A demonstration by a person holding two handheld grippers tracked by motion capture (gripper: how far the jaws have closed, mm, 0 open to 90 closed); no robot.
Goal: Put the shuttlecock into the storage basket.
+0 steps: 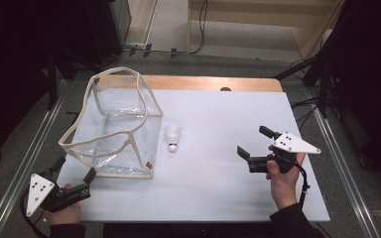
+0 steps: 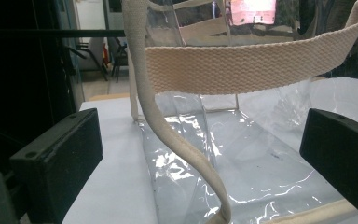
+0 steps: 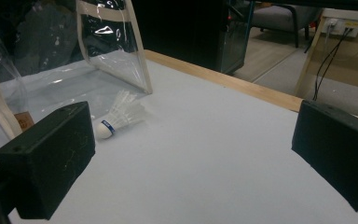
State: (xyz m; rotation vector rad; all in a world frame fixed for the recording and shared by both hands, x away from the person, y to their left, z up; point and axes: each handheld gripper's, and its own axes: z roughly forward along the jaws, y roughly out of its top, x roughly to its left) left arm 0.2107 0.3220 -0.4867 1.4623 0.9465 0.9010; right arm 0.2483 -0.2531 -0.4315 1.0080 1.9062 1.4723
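A clear plastic bag (image 1: pixel 114 129) with cream webbing trim stands open on the left of the white table top (image 1: pixel 218 188). A white shuttlecock (image 1: pixel 172 139) lies on its side just right of the bag, cork end toward me. My left gripper (image 1: pixel 74 169) is open at the bag's near left corner. In the left gripper view, the bag's cream strap (image 2: pixel 177 140) hangs between the spread jaws without touching them. My right gripper (image 1: pixel 254 142) is open at the right, well away from the shuttlecock (image 3: pixel 119 116), which lies ahead by the left jaw.
A wooden table edge (image 1: pixel 203 83) runs along the far side. Metal rails (image 1: pixel 25 163) flank the table. Cables (image 1: pixel 198 29) lie on the floor behind. The bag carries a small brown tag (image 3: pixel 23 120) at its near right corner.
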